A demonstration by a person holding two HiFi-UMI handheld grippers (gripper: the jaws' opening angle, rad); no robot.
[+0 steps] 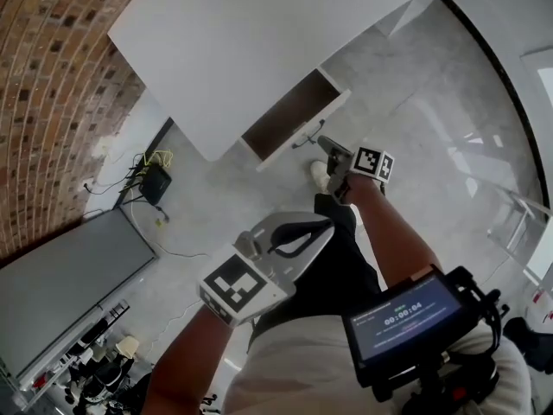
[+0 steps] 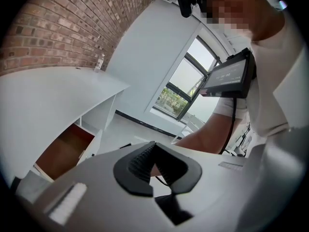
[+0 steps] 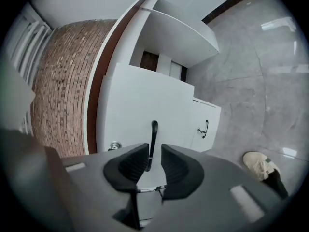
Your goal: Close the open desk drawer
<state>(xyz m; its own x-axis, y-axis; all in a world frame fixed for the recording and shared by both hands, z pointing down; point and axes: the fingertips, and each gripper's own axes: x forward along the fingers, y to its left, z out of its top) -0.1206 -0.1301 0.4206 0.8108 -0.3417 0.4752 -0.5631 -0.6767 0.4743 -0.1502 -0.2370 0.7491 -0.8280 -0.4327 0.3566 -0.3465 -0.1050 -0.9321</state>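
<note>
The white desk [image 1: 216, 41] has one drawer [image 1: 292, 115] pulled out, its brown inside showing; the left gripper view shows the same drawer [image 2: 65, 149]. My right gripper [image 1: 333, 152] is at the drawer's white front [image 3: 145, 105]. Its jaws stand a little apart, and the thin black handle [image 3: 153, 135] lies just ahead of the gap, so the right gripper [image 3: 154, 152] is open. My left gripper [image 1: 294, 236] hangs back near my body, away from the desk. The left gripper [image 2: 153, 146] is shut at the tips with nothing in it.
Below the drawer is a white cabinet front with its own black handle [image 3: 203, 128]. My shoe [image 1: 320, 175] rests on the grey floor beside the drawer. A black box with cables [image 1: 155, 182] lies by the brick wall [image 1: 43, 85]. A small bottle [image 2: 100, 62] stands on the desk.
</note>
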